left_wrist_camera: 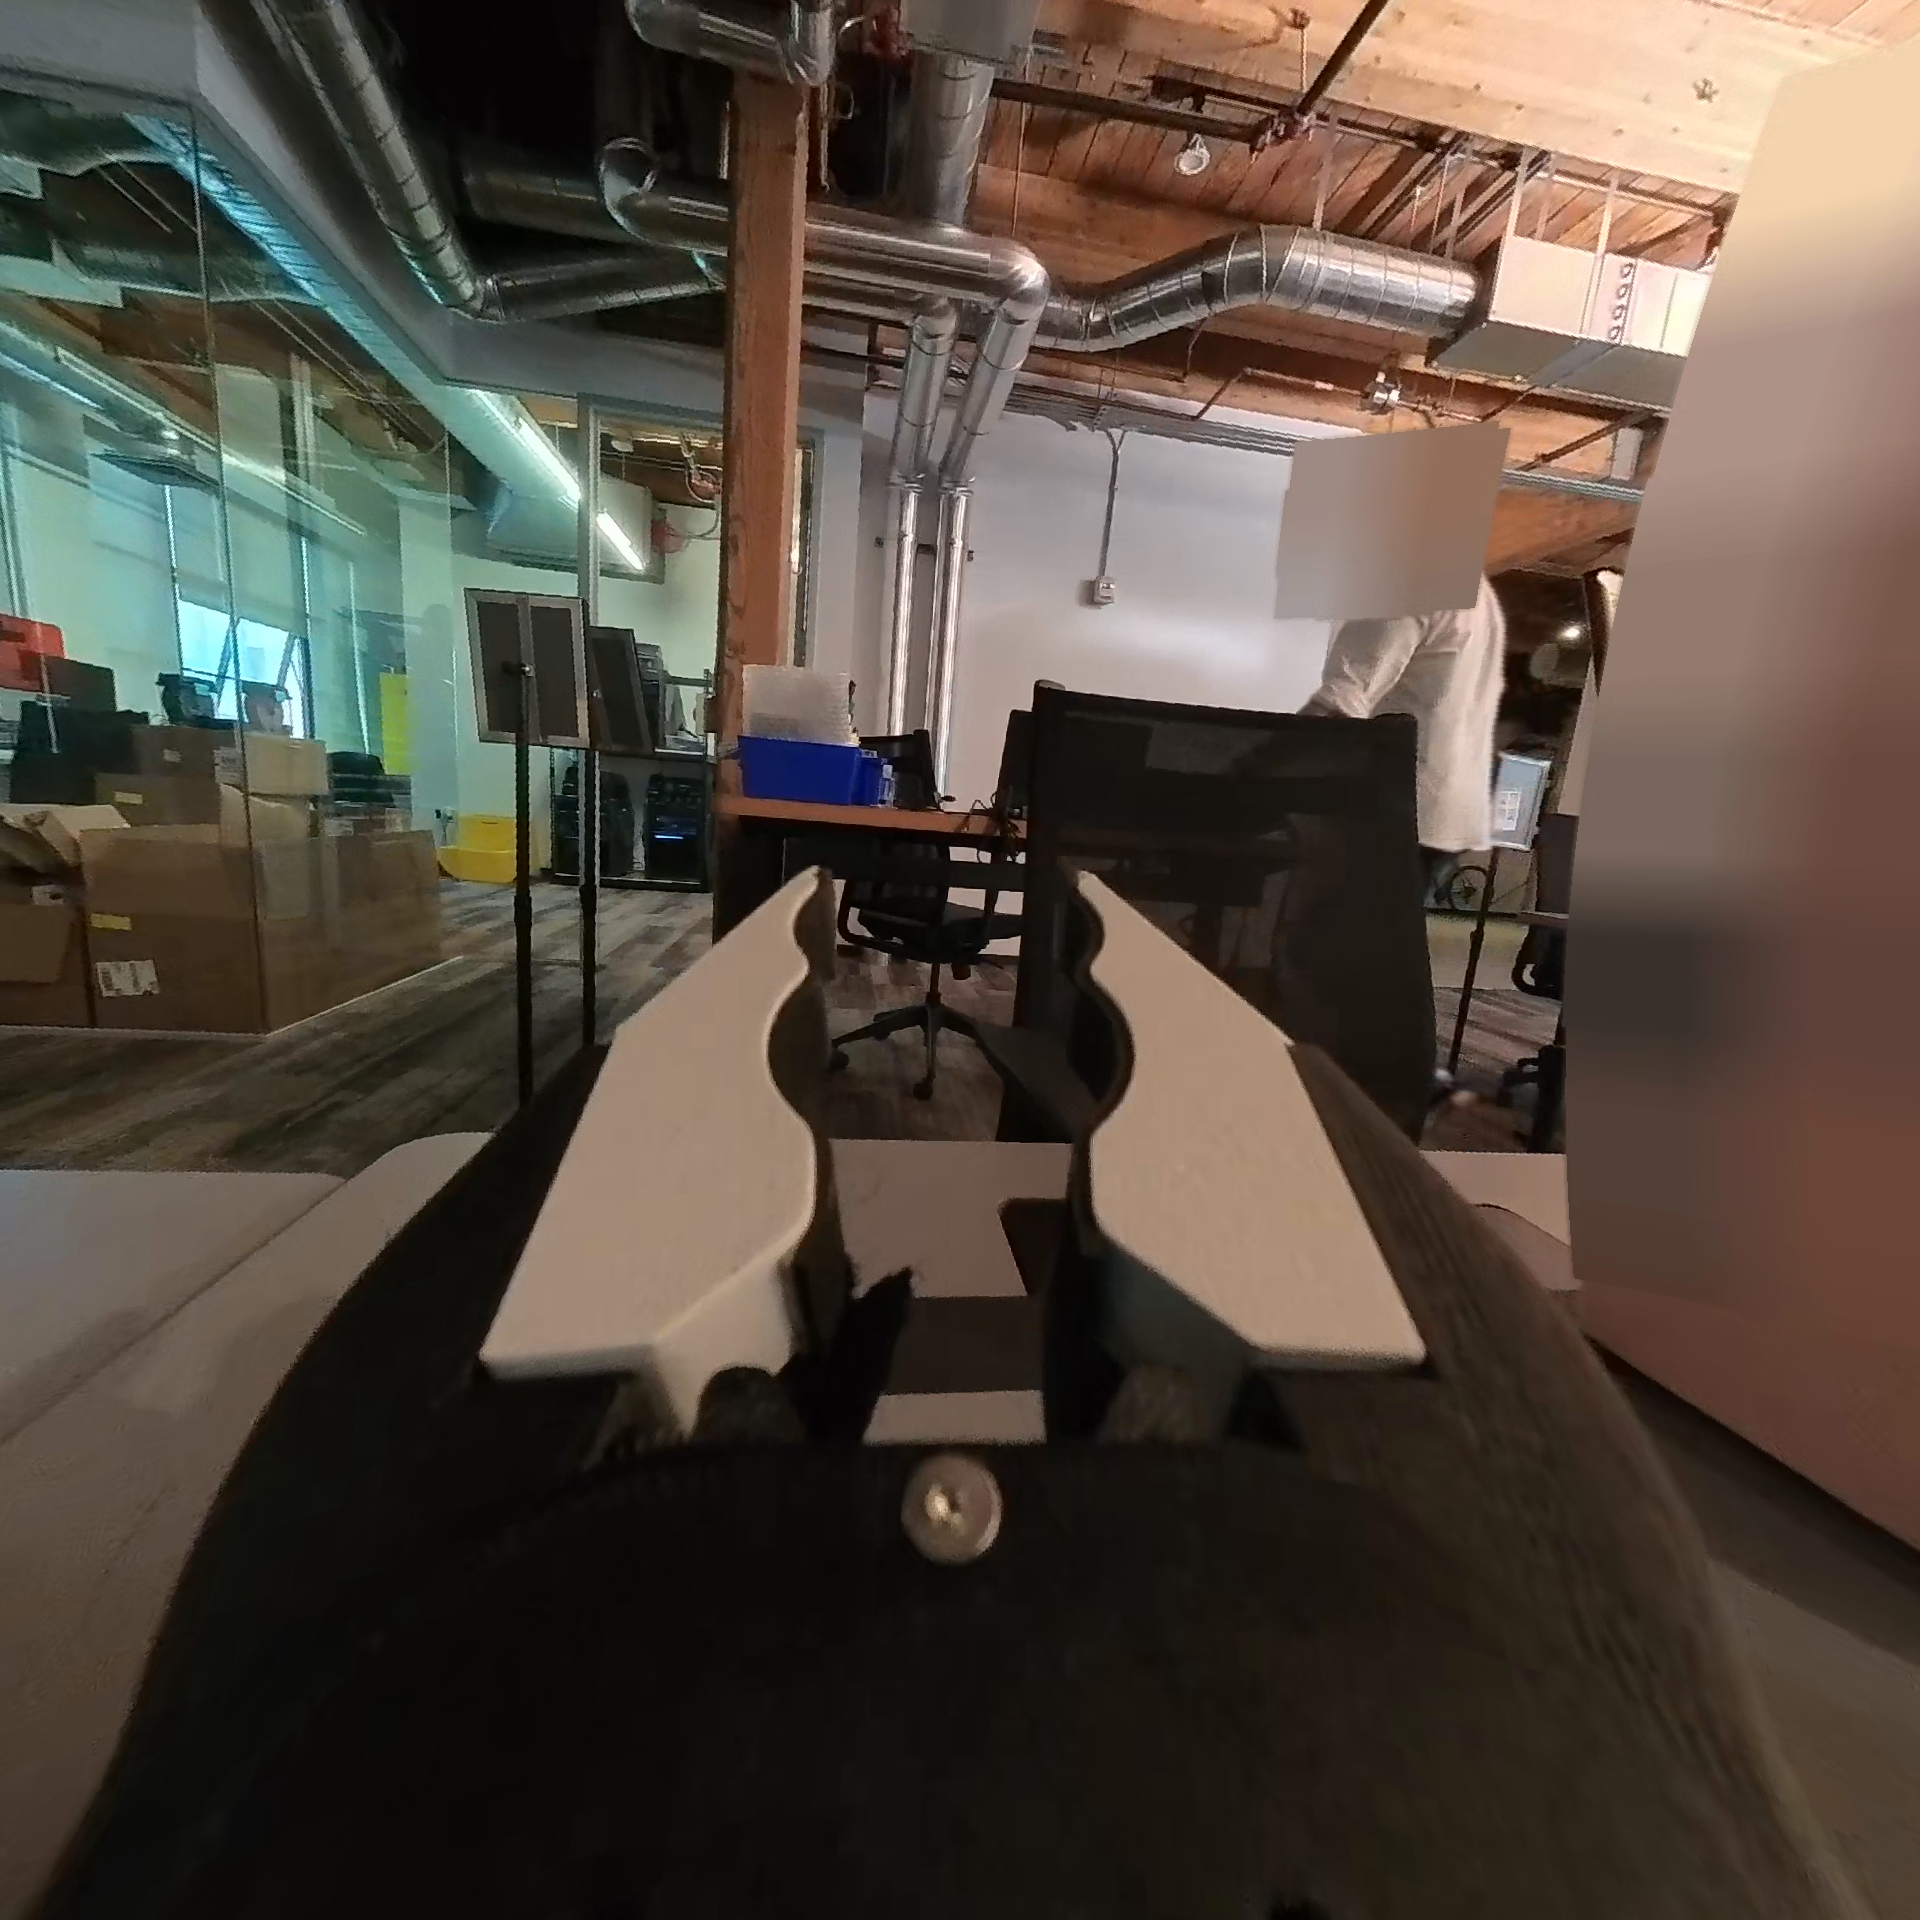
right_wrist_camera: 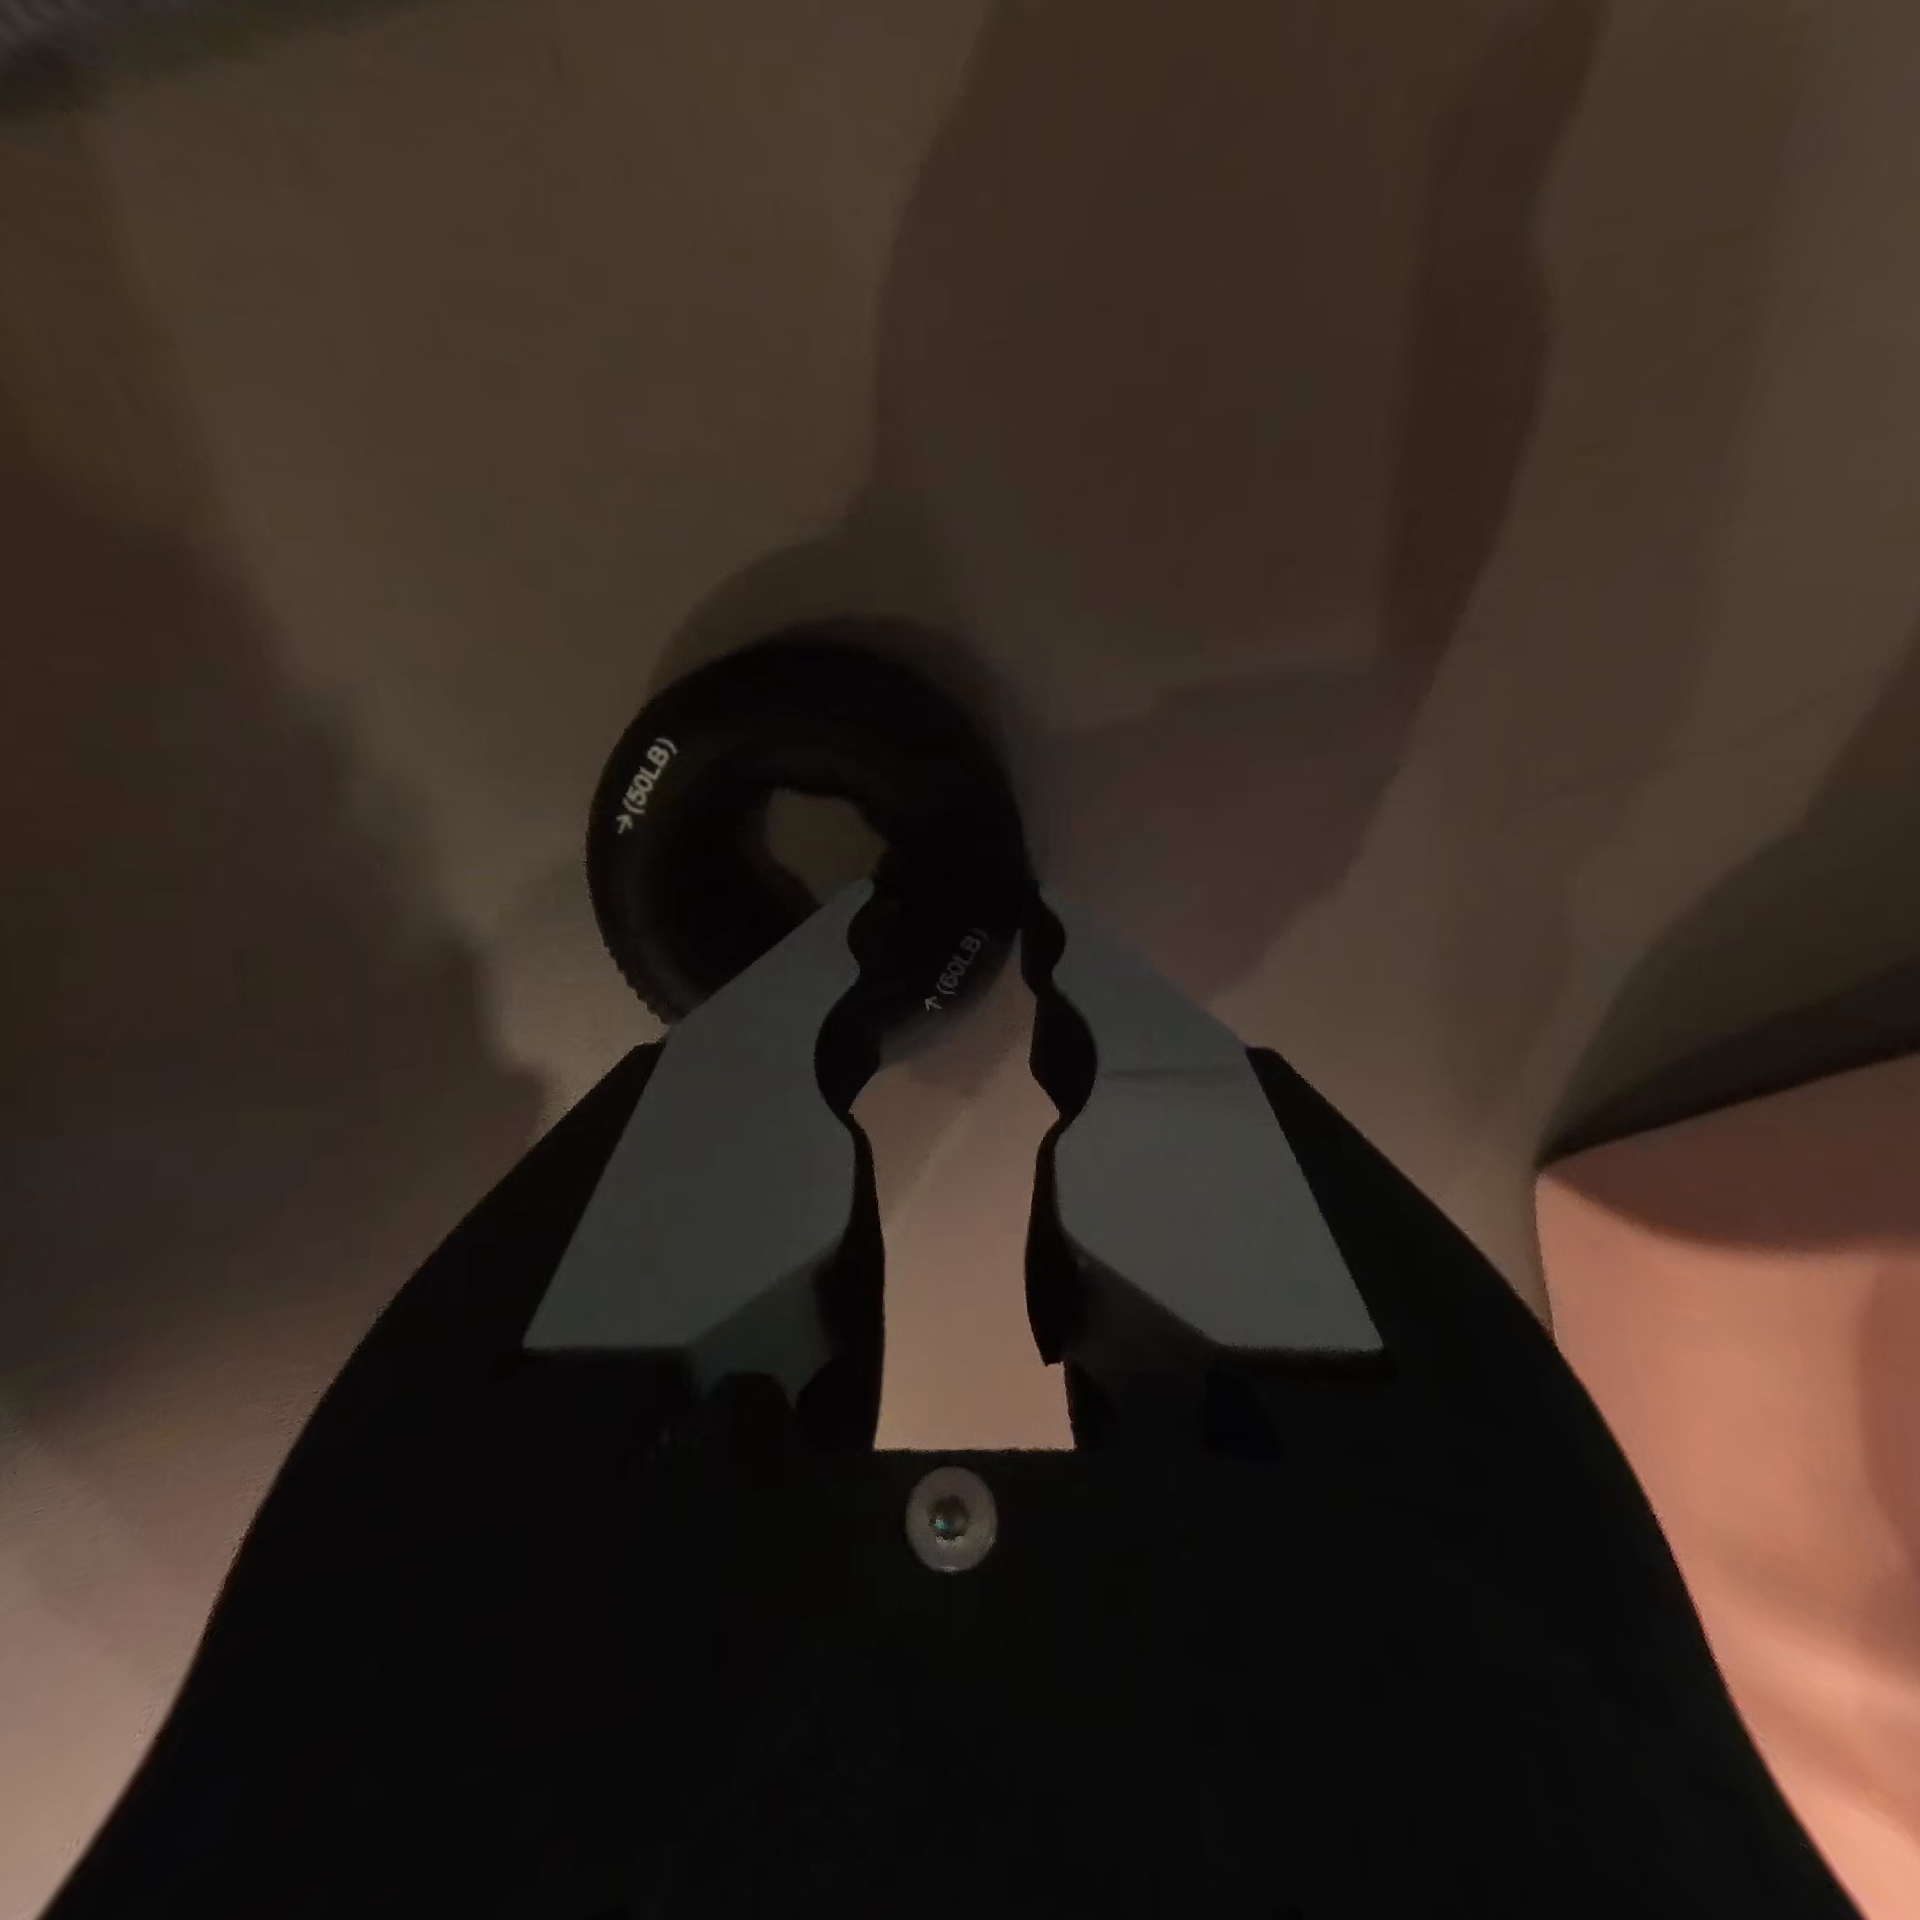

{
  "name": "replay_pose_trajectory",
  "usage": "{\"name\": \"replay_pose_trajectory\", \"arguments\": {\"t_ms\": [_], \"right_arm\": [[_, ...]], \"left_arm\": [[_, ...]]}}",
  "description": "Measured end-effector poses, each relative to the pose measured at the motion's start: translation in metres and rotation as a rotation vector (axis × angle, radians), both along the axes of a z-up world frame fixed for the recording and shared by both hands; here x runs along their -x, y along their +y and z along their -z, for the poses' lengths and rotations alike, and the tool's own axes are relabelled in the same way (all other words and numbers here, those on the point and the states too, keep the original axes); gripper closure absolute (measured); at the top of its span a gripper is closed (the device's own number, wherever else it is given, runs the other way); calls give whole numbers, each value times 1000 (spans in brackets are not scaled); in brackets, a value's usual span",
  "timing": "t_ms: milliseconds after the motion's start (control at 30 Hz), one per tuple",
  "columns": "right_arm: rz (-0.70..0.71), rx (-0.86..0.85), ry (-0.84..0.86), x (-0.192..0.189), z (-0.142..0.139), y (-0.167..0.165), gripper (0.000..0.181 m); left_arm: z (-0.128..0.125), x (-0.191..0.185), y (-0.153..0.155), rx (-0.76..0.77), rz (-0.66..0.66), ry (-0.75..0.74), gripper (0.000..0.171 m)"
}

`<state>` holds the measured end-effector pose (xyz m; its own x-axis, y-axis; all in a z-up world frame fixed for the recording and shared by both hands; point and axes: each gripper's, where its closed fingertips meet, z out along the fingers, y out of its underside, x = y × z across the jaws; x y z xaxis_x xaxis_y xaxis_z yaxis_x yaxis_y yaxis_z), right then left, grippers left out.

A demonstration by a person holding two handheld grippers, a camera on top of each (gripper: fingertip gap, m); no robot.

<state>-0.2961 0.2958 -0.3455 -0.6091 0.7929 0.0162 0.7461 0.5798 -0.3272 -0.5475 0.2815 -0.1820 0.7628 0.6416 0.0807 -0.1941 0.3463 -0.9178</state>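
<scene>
In the right wrist view my right gripper [right_wrist_camera: 954, 894] is closed around the band of a black rubber ring [right_wrist_camera: 665, 831] with small white markings. The left fingertip [right_wrist_camera: 831, 925] reaches into the ring's hole and the right fingertip [right_wrist_camera: 1081, 956] sits on its outer rim. The ring lies in a dim space with tan, folded walls [right_wrist_camera: 1299, 416]. In the left wrist view my left gripper [left_wrist_camera: 948, 883] is open and empty, its white fingers [left_wrist_camera: 686, 1143] held level above a pale table top [left_wrist_camera: 156, 1299] and pointing out into an office.
A large, blurred, pale object [left_wrist_camera: 1756, 831] stands close on the right of the left gripper. Beyond are a black mesh chair [left_wrist_camera: 1226, 831], a wooden post [left_wrist_camera: 764, 520], a desk with a blue bin [left_wrist_camera: 800, 774], cardboard boxes [left_wrist_camera: 208, 914] and a person in a white shirt [left_wrist_camera: 1449, 727]. Across from one pair of fingers to the other is roughly 30 cm.
</scene>
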Motion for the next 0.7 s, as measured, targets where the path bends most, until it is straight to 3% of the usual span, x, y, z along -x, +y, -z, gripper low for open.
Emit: {"name": "replay_pose_trajectory", "arguments": {"t_ms": [100,167,300,400,467,567,700], "right_arm": [[-69,-41,42,-6,-15,-1,162],[-110,-110,135,-7,-57,5,162],[-109,-163,361,3,-207,24,162],[-14,-296,498,23,-325,78,161],[95,-335,494,35,-378,122,161],[243,-300,371,45,-406,177,162],[395,-267,195,44,-399,225,161]], "left_arm": [[1,0,1,2,3,-5,130],[0,-1,1,1,2,-1,130],[2,-1,2,7,4,-1,130],[2,-3,4,19,6,7,130],[2,-4,5,22,7,10,130],[2,-3,4,16,7,4,130],[1,-1,2,3,5,-7,130]]}}
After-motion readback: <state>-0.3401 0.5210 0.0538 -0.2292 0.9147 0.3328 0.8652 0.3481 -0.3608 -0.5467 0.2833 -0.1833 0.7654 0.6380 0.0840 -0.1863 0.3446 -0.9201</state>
